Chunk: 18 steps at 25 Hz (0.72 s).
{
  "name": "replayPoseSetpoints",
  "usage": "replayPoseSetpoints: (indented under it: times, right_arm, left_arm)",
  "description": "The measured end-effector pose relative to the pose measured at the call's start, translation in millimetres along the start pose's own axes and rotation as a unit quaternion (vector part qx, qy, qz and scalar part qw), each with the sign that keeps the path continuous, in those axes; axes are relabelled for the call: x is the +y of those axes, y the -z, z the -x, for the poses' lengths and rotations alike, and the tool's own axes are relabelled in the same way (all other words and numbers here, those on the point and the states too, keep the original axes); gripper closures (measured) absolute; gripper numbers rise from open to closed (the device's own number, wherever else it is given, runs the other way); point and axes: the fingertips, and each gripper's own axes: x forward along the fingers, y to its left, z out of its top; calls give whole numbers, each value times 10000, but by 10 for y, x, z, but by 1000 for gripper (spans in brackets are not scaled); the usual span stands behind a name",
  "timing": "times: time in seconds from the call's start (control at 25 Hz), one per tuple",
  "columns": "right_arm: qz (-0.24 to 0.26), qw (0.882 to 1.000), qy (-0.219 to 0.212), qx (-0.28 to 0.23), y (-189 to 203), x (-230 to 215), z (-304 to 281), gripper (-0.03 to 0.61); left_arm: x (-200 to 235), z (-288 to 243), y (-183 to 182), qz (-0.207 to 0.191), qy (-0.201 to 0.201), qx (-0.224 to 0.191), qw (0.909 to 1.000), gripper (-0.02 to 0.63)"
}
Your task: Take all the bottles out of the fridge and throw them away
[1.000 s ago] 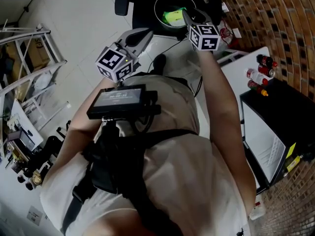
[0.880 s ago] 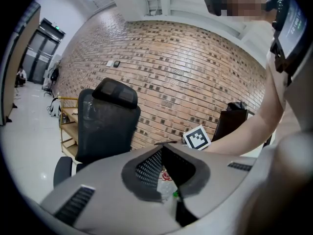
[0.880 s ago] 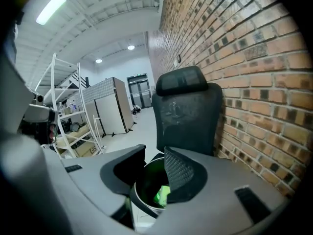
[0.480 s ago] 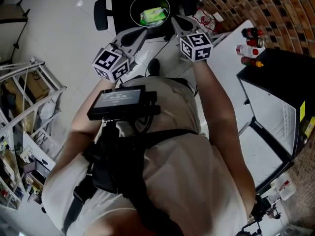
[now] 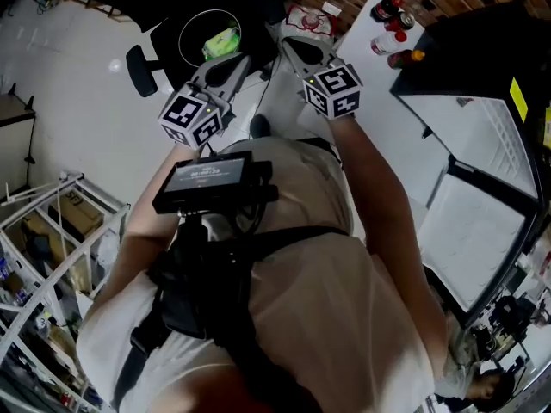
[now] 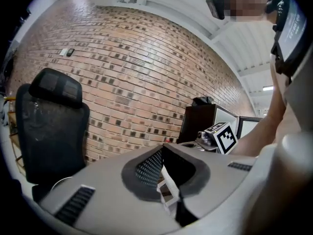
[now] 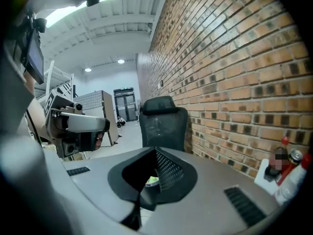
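- The left gripper (image 5: pixel 234 63) and the right gripper (image 5: pixel 294 48) both have their jaws pressed together with nothing between them. Reaching in like that would likely shove a bottle rather than take it.
- The cluster of red-capped bottles (image 5: pixel 389 26) stands at 1 o'clock on the white tabletop (image 5: pixel 370 110), just beside the black fridge (image 5: pixel 469 54). They stand close together, so closing on one could topple its neighbours.
- The fridge's white-lined door (image 5: pixel 482 222) hangs open at 3 o'clock, and a swinging right elbow could catch it.
- The fridge shelves are not visible, so any bottles inside could be missed.
- The round black bin (image 5: pixel 185 46) sits at 11 o'clock, well apart from the bottles. A weak grip could let a smooth bottle slip on the way over.
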Motion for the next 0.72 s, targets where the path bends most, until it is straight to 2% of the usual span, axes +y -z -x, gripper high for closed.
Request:
replayPoseSetpoints:
  times: [0.28,0.44,0.72]
  right_arm:
    - [-159,9977,616,-226,27,-360,795,578]
    - [-258,9927,1125,-351,98,-599,1308,578]
    - [-489,9805,1811,-588,177,-884,2210,578]
  left_arm:
    - [-651,-575,-4,-172,794,159,9966,612]
    - [-1083,-890,45,-298,1323,284,9904,612]
    - [-1800,-1301,71,-518,2014,485,9769,612]
